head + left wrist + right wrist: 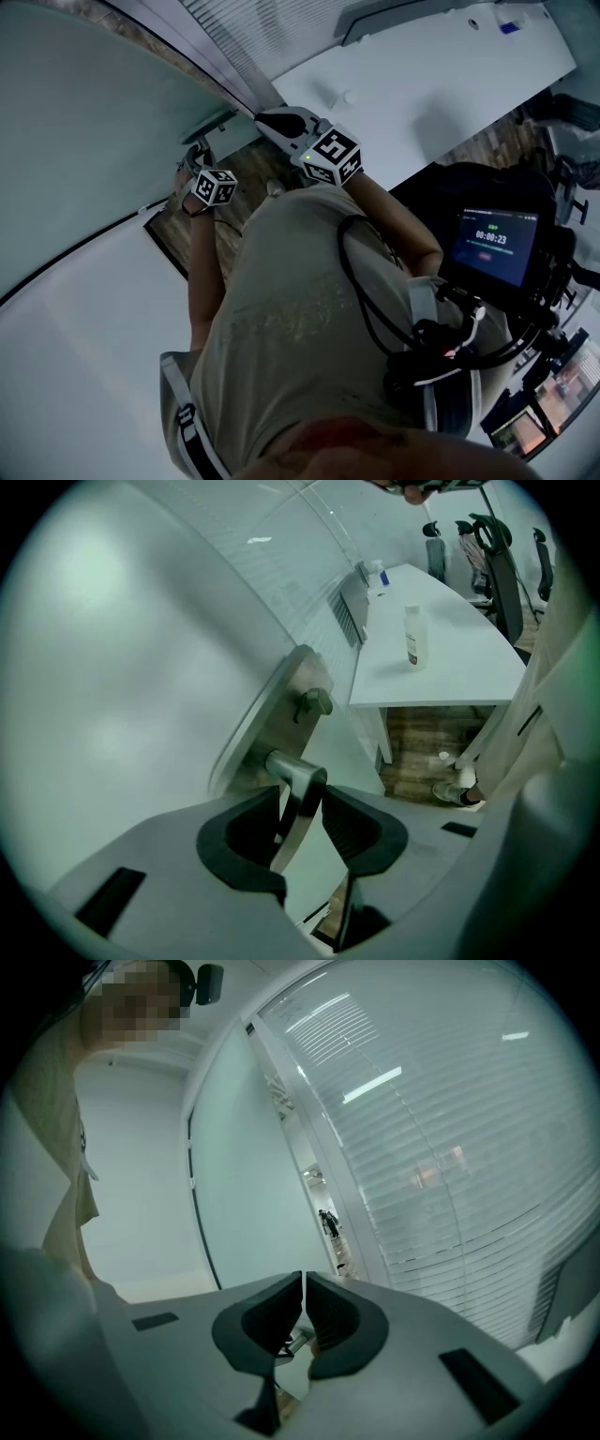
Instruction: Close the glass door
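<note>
1. As seen in the right gripper view, not shut yet: open gap between the edge of the glass door and the blinds wall, with a corridor showing through.
2. Done so far, by the look of it: reach and grasp only.
3. Left gripper clamped on the door handle, both pads against the lever, just below the metal lock plate.
4. Right gripper clenched on nothing, pads pressed together, raised near the door edge, clear of the handle.
5. Door location: big frosted panel at upper left of the head view, to the person's left, swung away from its frame, handle at the free edge; white table beyond.
6. Left to do, as a judgement: move the panel by the handle until flush with the frame, then let go.
7. Progress call: early, grip set but closing travel mostly ahead; latch side too small to check.
</note>
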The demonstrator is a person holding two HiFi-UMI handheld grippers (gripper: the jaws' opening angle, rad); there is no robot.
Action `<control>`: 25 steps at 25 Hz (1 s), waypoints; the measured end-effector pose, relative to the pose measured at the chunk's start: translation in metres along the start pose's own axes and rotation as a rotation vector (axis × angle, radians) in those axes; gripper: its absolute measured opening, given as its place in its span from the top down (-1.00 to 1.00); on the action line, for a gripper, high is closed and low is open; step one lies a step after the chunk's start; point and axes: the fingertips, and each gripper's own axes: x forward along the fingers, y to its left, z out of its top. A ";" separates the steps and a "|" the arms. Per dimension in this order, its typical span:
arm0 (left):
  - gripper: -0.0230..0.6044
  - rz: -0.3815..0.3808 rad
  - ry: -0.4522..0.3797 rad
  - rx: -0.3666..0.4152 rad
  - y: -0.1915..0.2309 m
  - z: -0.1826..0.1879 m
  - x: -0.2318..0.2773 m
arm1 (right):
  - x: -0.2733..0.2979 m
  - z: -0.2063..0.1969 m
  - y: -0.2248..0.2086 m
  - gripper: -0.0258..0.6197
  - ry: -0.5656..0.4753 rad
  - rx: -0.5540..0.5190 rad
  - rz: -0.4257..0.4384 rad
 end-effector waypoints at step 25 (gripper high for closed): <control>0.44 0.099 -0.013 0.012 0.038 0.001 0.028 | 0.008 0.009 -0.012 0.87 -0.009 -0.016 -0.019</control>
